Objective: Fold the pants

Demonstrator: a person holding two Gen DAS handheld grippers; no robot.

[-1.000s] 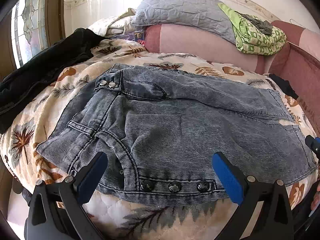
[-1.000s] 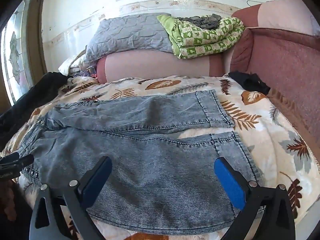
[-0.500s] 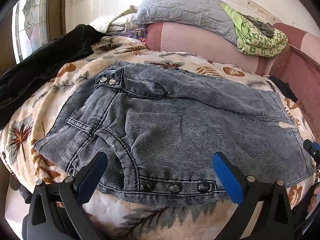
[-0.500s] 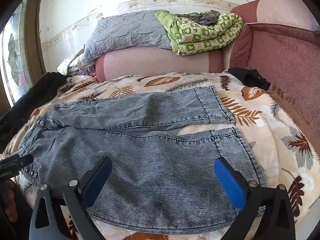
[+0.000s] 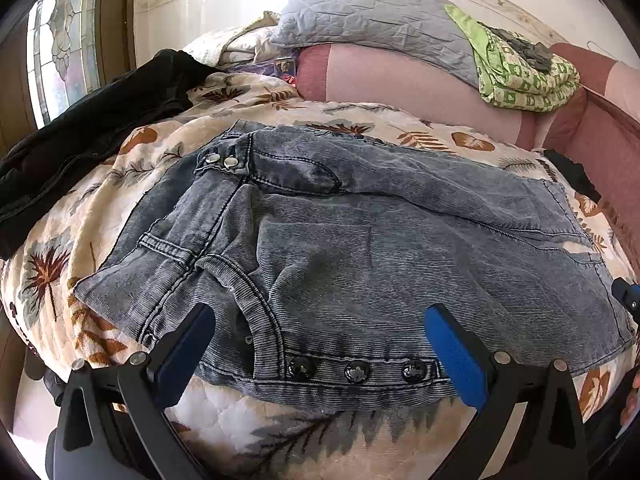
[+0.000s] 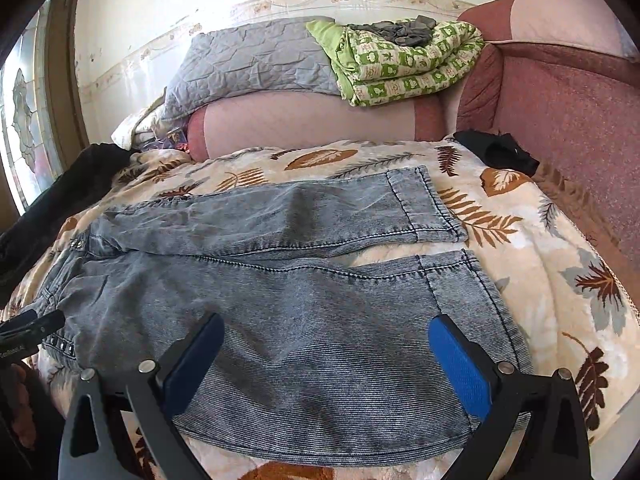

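Blue pads up close on both tools: left gripper [image 5: 318,342] wide open, holding nothing, just over the waist with its dark buttons [image 5: 356,371]; right gripper [image 6: 326,356] wide open too, empty, over the near leg. Next, grey pants [image 6: 280,320] spread flat on the leafy blanket [image 6: 540,280], both legs side by side, no fold made yet. All folding left to do. Far back, grey pillow [image 5: 372,24] and green quilt [image 6: 408,60].

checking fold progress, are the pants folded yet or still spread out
Spread out, not folded. The pants lie flat on the leaf-print blanket, both legs side by side at full length, with no layer doubled over.
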